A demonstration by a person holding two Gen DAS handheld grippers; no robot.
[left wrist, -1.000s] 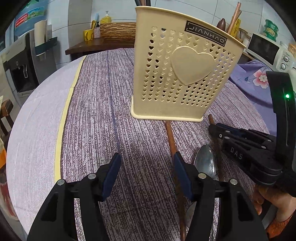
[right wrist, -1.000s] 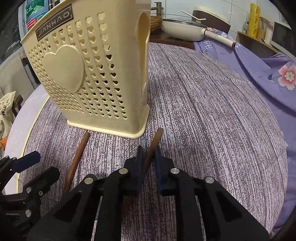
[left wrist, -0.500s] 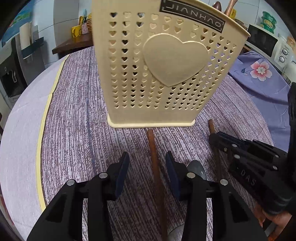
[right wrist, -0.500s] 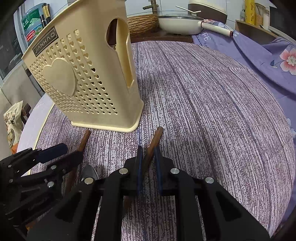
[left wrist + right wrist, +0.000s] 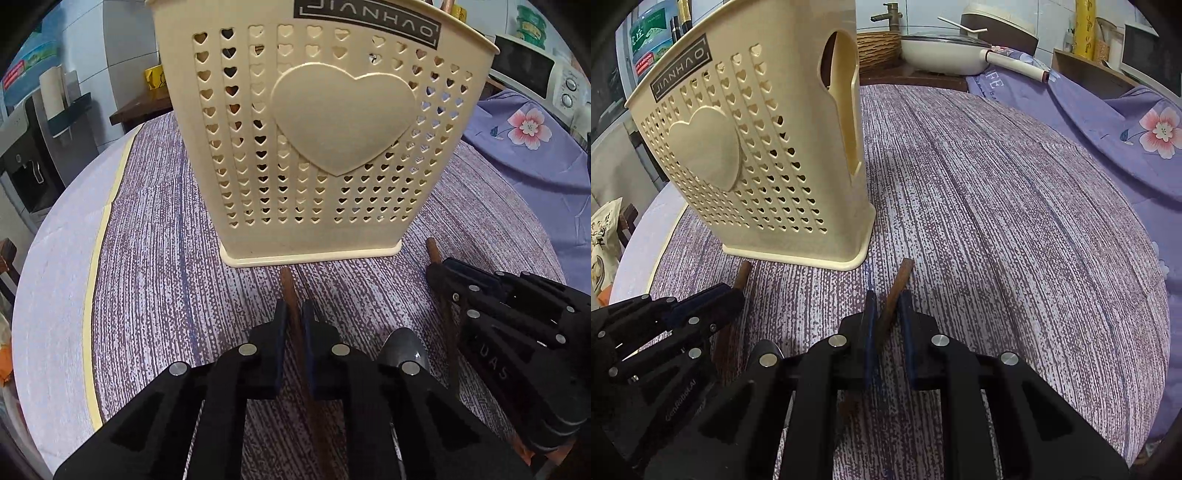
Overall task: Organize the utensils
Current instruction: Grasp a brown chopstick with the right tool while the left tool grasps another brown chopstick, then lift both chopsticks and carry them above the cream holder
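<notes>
A cream perforated utensil holder (image 5: 314, 147) with a raised heart stands upright on the table, just beyond both grippers; the right wrist view shows the holder (image 5: 768, 166) at the left. My left gripper (image 5: 293, 314) is shut on a brown wooden handle (image 5: 288, 284) that lies pointing at the holder's base. My right gripper (image 5: 886, 299) is shut on a second brown wooden handle (image 5: 903, 273), tilted up off the cloth. A metal spoon bowl (image 5: 404, 345) lies between the two grippers. Each gripper shows in the other's view: the right gripper (image 5: 443, 273) and the left gripper (image 5: 727, 295).
A purple striped cloth (image 5: 997, 221) covers the round table, with a yellow strip (image 5: 88, 314) near its left edge. A floral purple cloth (image 5: 1126, 122) lies at the right. A white pan (image 5: 942, 55) and a wicker basket (image 5: 877, 48) stand behind the table.
My left gripper moved right and forward over the wooden handle and its fingers closed on it. The holder now looms larger in its view. The right gripper kept still, holding its handle.
</notes>
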